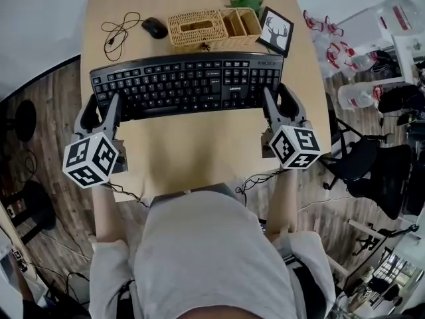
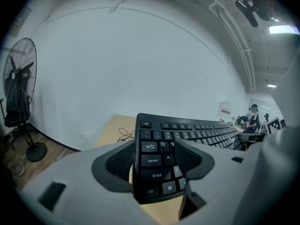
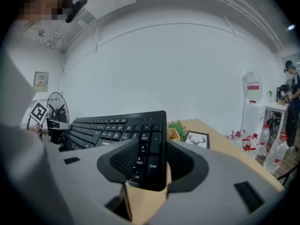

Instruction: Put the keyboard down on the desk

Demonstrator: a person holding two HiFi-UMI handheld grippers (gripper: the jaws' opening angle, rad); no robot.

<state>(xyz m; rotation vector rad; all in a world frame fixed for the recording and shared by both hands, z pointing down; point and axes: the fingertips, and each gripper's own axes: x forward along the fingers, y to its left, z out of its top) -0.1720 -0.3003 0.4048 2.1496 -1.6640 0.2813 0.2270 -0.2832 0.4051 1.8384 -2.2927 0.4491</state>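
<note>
A black full-size keyboard lies crosswise over the back half of the light wooden desk. My left gripper is shut on its left end and my right gripper on its right end. In the left gripper view the left gripper clamps the keyboard at the Shift and Ctrl corner, with desk showing under it. In the right gripper view the right gripper pinches the keyboard at the numpad edge. Whether the keyboard touches the desk I cannot tell.
Behind the keyboard stand a wicker tissue box, a wicker organizer, a framed deer picture, a black mouse and a looped cable. A dark chair and water bottles are right of the desk.
</note>
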